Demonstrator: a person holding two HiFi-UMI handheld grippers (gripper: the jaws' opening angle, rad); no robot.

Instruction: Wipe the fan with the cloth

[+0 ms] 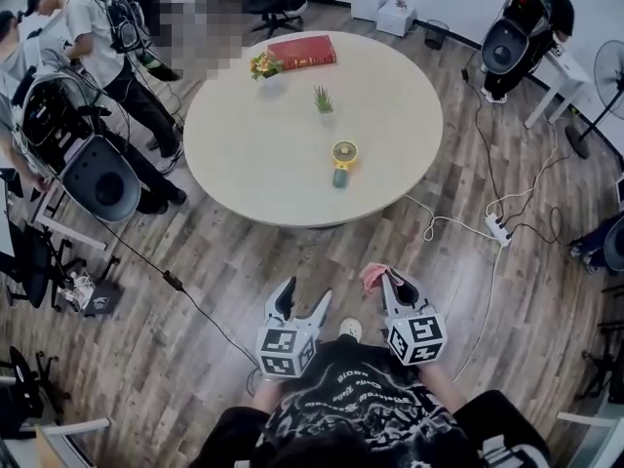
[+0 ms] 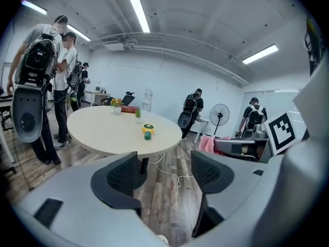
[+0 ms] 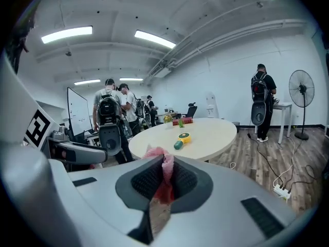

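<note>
A small yellow hand fan [image 1: 342, 162] with a green handle lies on the round cream table [image 1: 253, 154], well ahead of both grippers. It also shows as the fan [image 2: 148, 131] in the left gripper view and the fan [image 3: 181, 140] in the right gripper view. My right gripper [image 1: 388, 281] is shut on a pink cloth [image 1: 373, 276]; the cloth [image 3: 163, 170] is pinched between its jaws. My left gripper [image 1: 304, 300] hangs open over the wood floor, its pads [image 2: 122, 175] wide apart with nothing between them.
On the table's far side are a red book [image 1: 302, 51], a flower pot [image 1: 264, 65] and a small green plant [image 1: 323, 98]. People with backpack rigs stand left [image 1: 97, 57] and far right [image 1: 531, 18]. A power strip [image 1: 498, 230] with cables lies on the floor at right. A standing fan [image 1: 606, 76] is by the right edge.
</note>
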